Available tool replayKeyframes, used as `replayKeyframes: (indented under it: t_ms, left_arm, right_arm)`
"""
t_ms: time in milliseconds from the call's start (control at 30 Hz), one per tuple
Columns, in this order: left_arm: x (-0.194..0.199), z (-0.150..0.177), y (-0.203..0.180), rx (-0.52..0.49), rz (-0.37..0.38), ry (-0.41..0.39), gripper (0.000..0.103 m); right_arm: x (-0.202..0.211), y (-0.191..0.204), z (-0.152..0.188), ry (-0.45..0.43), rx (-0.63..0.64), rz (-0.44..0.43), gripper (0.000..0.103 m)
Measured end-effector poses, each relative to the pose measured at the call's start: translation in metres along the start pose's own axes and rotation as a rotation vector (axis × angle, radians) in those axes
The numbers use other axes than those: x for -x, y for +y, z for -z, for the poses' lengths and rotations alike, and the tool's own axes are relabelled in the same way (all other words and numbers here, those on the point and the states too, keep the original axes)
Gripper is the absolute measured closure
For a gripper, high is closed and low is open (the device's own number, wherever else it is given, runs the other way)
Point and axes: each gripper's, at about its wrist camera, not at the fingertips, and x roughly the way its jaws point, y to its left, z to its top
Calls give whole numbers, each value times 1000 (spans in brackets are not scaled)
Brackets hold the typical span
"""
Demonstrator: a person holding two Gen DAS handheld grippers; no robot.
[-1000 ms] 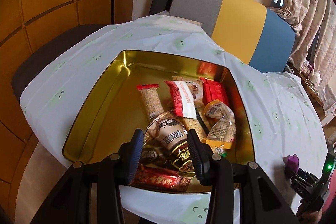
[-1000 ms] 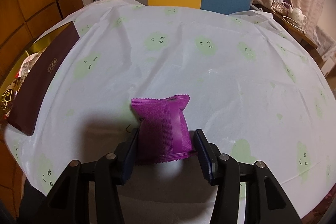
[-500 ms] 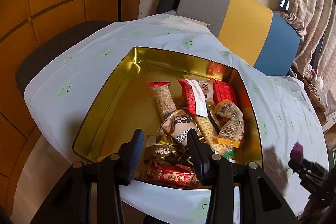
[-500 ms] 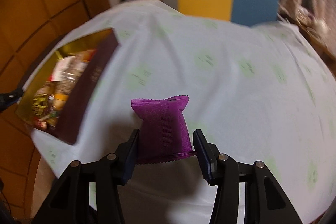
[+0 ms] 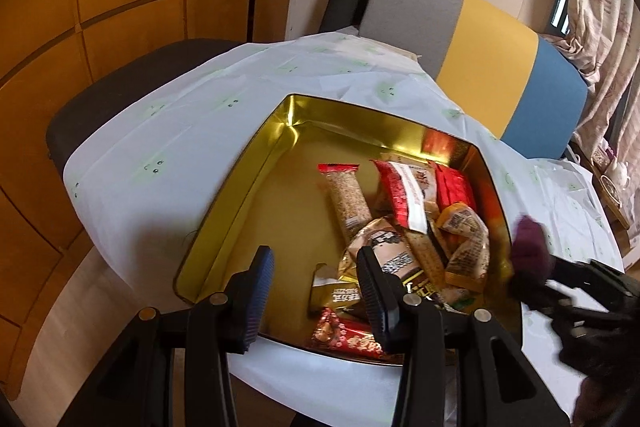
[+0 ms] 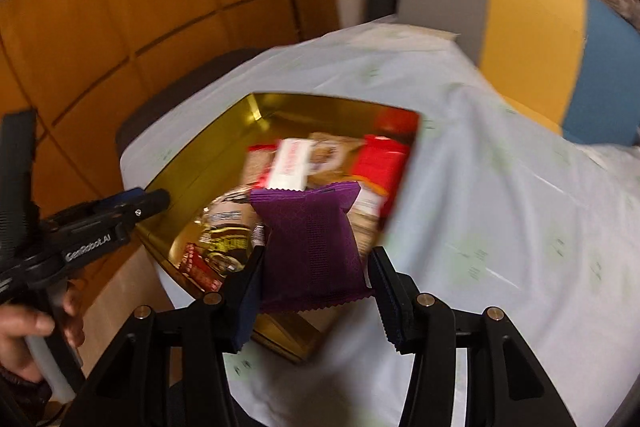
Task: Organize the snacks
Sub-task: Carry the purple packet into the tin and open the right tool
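Right gripper (image 6: 316, 291) pinching the purple packet (image 6: 310, 247), a crinkly foil pillow with serrated ends, carried in the air over the near right corner of the gold tin (image 6: 208, 163). Step in hand, probably: bringing the packet into the tin. Next: lower over the heap of snacks (image 5: 412, 223), then release. Left gripper (image 5: 316, 291) hovering above the tin's near edge, jaws spread, nothing between. Tin shiny, square, shallow; wrappers glossy, soft.
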Motion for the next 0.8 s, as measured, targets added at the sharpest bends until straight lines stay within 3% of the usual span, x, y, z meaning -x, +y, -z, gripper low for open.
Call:
replayKeyframes:
  t_ms: [267, 400, 467, 800]
  left_arm:
    - [-4, 3, 7, 4, -21, 11, 59]
    - [-5, 3, 5, 2, -16, 16, 59]
    - [-4, 4, 4, 0, -13, 15, 59]
    - [5, 5, 0, -14, -30, -1, 59]
  right_arm:
    - [-53, 24, 0, 106, 99, 10, 49]
    - [-48, 21, 5, 90, 109, 11, 49]
    - [-49, 23, 4, 83, 121, 25, 62]
    - [-55, 20, 5, 87, 115, 59, 60]
